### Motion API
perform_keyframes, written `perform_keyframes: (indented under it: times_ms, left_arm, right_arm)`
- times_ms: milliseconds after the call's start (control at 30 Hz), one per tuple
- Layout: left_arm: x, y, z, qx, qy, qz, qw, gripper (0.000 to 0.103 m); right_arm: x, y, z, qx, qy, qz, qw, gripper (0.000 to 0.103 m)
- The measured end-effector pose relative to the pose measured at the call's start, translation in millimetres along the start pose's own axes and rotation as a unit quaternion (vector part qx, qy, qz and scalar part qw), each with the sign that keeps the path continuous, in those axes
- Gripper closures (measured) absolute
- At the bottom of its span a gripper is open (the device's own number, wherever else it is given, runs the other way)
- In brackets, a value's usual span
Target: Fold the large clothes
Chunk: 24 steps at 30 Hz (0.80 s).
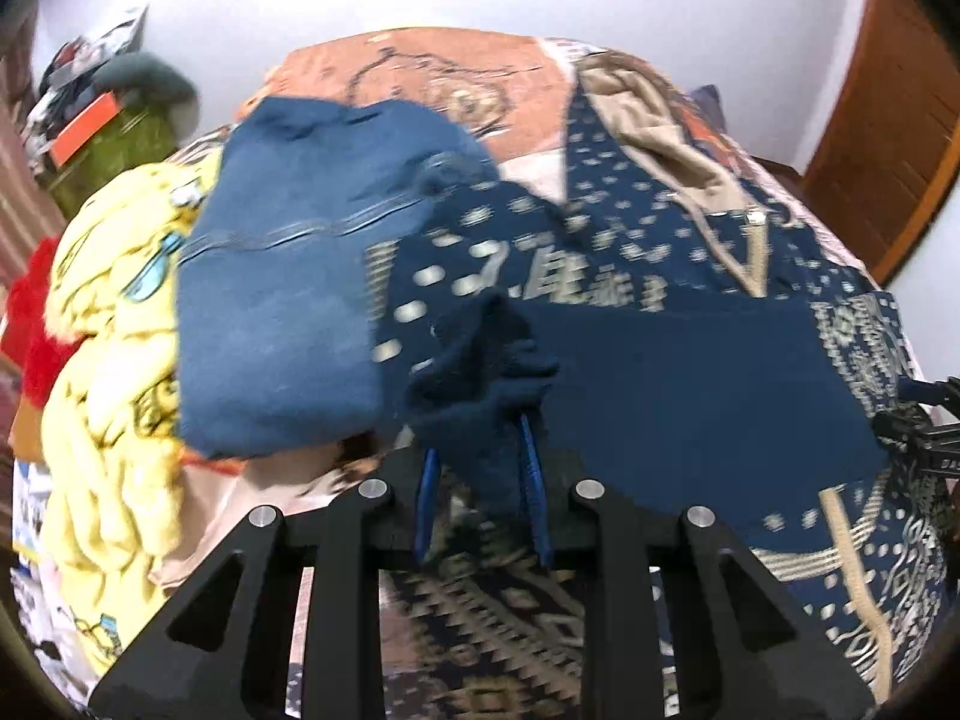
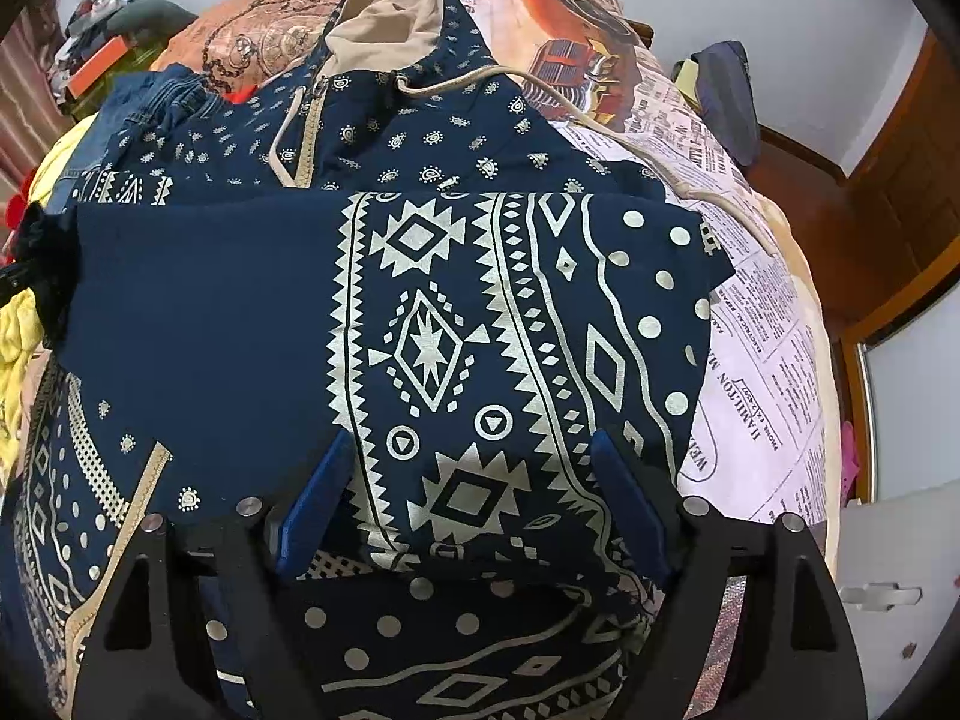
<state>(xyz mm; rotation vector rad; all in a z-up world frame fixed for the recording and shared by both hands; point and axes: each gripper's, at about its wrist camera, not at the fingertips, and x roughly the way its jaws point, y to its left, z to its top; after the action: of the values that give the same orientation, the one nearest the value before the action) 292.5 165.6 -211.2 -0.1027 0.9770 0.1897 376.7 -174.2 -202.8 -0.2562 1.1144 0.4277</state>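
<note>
Bed (image 2: pixel 756 324), left view alone shows cuff (image 1: pixel 480 372) pinched, jeans (image 1: pixel 282 300)

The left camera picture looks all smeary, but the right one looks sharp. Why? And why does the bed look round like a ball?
Left wrist view: motion blur smears the blue jeans and the yellow cloth; the black gripper frame close to the lens stays crisp. Right wrist view: the navy patterned hoodie is sharp, its white print clear. Both views: the fisheye lens bulges the bed and darkens the corners.
</note>
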Motion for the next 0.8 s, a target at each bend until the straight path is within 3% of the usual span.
perform_keyframes:
  times_ms: [233,400,567,800]
  left_arm:
    - [30,29,-36,0.001,0.066,0.058,0.9961,0.077]
    - [25,38,-48,0.007,0.082,0.065,0.9945,0.072]
    - [-9,35,-33,0.01,0.043,0.038,0.9983,0.048]
    - [-54,-6,19,0.053,-0.038,0.005,0.9979,0.034]
  right_arm:
    - [3,2,-3,0.001,-0.002,-0.004,1.0,0.023]
    - [2,3,-3,0.002,0.002,-0.009,1.0,0.023]
    - [-7,5,0,-0.005,0.0,-0.006,1.0,0.023]
    - [-41,10,22,-0.017,-0.051,-0.006,0.999,0.023]
